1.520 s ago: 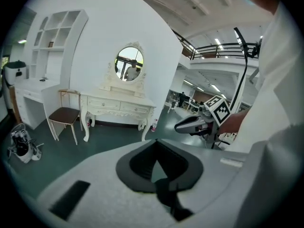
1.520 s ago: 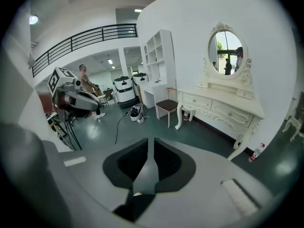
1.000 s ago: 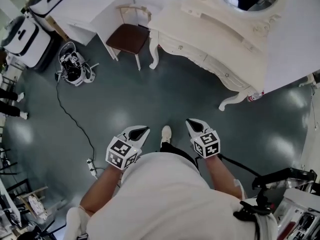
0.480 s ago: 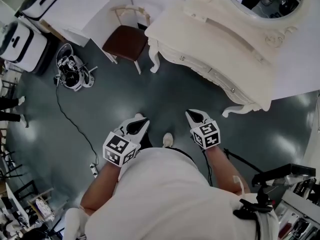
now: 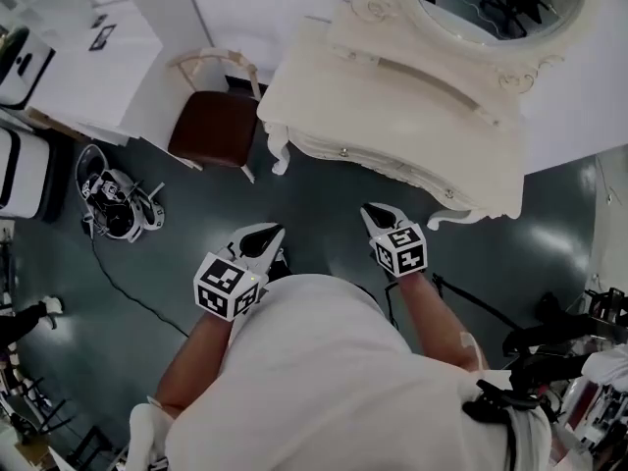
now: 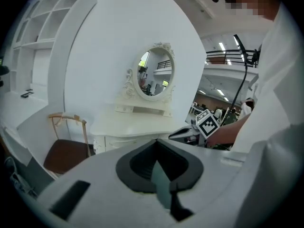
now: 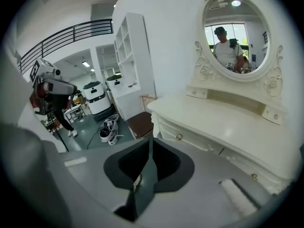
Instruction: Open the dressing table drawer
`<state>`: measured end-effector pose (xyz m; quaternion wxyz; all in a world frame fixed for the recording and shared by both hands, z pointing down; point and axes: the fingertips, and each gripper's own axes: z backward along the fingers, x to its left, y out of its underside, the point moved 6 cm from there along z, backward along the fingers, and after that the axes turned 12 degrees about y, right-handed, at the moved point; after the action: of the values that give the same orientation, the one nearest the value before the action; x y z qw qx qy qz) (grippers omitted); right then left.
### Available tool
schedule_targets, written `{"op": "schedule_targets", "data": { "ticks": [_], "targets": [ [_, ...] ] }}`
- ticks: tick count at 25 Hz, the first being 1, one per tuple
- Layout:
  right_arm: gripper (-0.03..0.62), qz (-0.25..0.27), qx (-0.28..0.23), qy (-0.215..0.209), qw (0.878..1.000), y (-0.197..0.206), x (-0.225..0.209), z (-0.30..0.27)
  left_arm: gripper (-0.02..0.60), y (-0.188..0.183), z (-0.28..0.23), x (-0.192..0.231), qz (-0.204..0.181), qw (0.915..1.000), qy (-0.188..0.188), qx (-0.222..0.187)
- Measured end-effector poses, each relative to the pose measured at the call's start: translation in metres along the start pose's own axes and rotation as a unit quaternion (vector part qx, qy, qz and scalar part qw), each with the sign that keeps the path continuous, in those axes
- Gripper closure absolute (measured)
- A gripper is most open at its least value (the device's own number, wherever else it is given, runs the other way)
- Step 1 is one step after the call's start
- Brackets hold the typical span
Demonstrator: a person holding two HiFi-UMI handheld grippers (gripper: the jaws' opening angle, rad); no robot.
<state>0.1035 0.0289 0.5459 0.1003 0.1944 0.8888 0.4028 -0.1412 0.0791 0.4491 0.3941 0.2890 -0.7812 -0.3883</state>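
**Drawer closed, both claws short of the dressing table**

The drawer [image 7: 183, 137] is sitting closed in the front of the dressing table [image 5: 392, 106], just under its top, and is showing a small round knob [image 7: 179, 137]. A second knob [image 7: 254, 176] is showing further along the same front, so I cannot tell which drawer is meant.

The right claw [image 5: 381, 212] is pointing at the dressing table's front, well short of it. Its jaws have just been opening to a thin crack, with nothing between them. The left claw [image 5: 270, 232] is hanging further from the dressing table, tips meeting, empty.

Risks, as I am judging them:
- The crack is looking too narrow for the knob. The pads may bump it or pinch only its edge, then slip on the pull.
- A pull off the drawer's line may bind it, or drag the dressing table on its slender curved legs.
- The chair [image 5: 214, 126] is standing just off the dressing table's end on the left claw's side. A wide swing could catch it.
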Motion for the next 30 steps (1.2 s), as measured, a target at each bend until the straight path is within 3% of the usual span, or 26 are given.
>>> {"op": "schedule_targets", "data": {
  "ticks": [5, 10, 17, 23, 30],
  "targets": [
    [0.56, -0.051, -0.007, 0.069, 0.996, -0.055, -0.009, -0.063, 0.578, -0.04, 0.018, 0.075, -0.044, 0.9981, 0.035, 0.025],
    [0.551, -0.092, -0.014, 0.113, 0.989, -0.096, -0.028, -0.123, 0.578, -0.058, 0.026, 0.134, -0.031, 0.9985, 0.036, 0.029],
    [0.536, -0.136, -0.025, 0.134, 0.981, -0.161, -0.105, -0.209, 0.578, -0.105, -0.006, 0.188, -0.018, 0.9995, 0.012, 0.024],
    [0.515, -0.17, -0.038, 0.124, 0.977, -0.214, -0.163, -0.282, 0.578, -0.143, -0.03, 0.221, 0.004, 0.9993, -0.028, 0.024],
    [0.478, -0.195, -0.027, 0.112, 0.974, -0.236, -0.208, -0.347, 0.578, -0.17, -0.056, 0.247, 0.011, 0.9971, -0.072, 0.023]
  ]
}}
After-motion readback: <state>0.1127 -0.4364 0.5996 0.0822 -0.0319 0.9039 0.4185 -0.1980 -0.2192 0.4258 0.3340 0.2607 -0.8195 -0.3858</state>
